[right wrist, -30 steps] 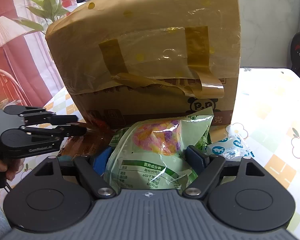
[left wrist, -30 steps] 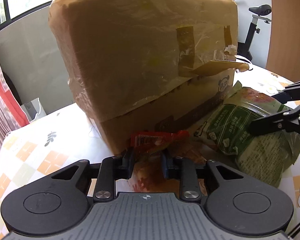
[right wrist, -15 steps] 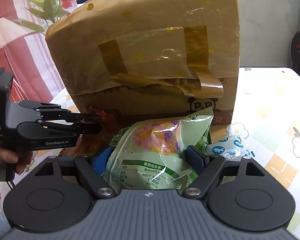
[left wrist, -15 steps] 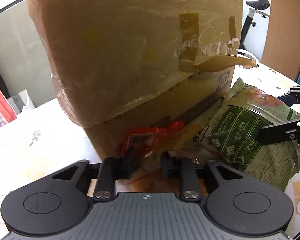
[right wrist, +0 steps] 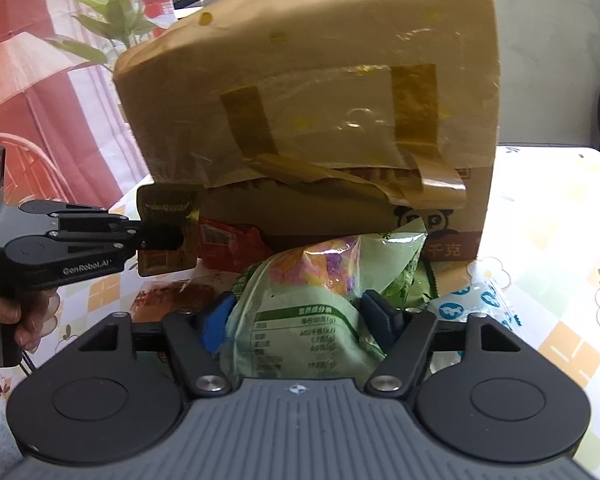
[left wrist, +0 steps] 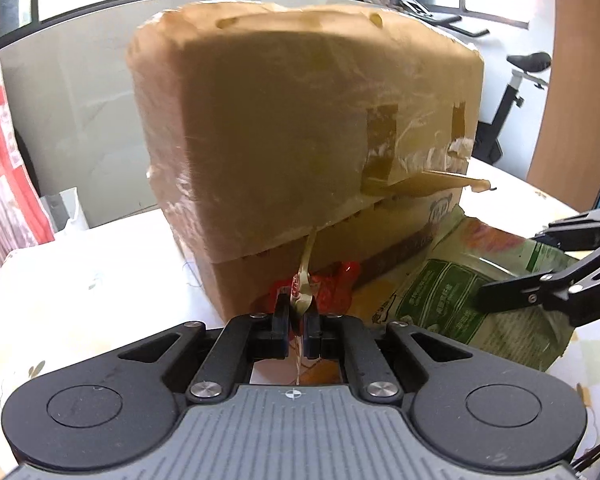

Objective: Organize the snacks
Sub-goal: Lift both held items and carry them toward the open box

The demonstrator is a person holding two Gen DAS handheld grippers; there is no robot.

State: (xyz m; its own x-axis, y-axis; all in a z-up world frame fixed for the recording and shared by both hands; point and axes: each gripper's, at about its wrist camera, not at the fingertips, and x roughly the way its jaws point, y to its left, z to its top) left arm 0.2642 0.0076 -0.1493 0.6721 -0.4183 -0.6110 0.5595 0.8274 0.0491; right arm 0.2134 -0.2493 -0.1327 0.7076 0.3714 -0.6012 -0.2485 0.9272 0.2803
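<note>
Two grippers, each on its own snack packet, in front of a taped box.

Nearest, at six o'clock in the right wrist view, the right gripper [right wrist: 300, 316] has just been narrowing around the green snack bag [right wrist: 300, 320], its blue pads at both flanks; whether they press yet I cannot tell. At nine o'clock the left gripper [right wrist: 172, 228], clenched after closing, pinches a small brown packet [right wrist: 166, 232] by its edge and holds it clear of the tablecloth [right wrist: 560, 288], probably so it can be carried off alone. Below it lies another brown packet [right wrist: 172, 300]; a red packet [right wrist: 228, 246] sits against the box foot, and a blue-and-white pouch [right wrist: 472, 304] lies at three o'clock. Farthest, the cardboard box [right wrist: 320, 120] fills twelve o'clock, its loose tape [right wrist: 420, 184] hanging where a lifted bag might catch.
</note>
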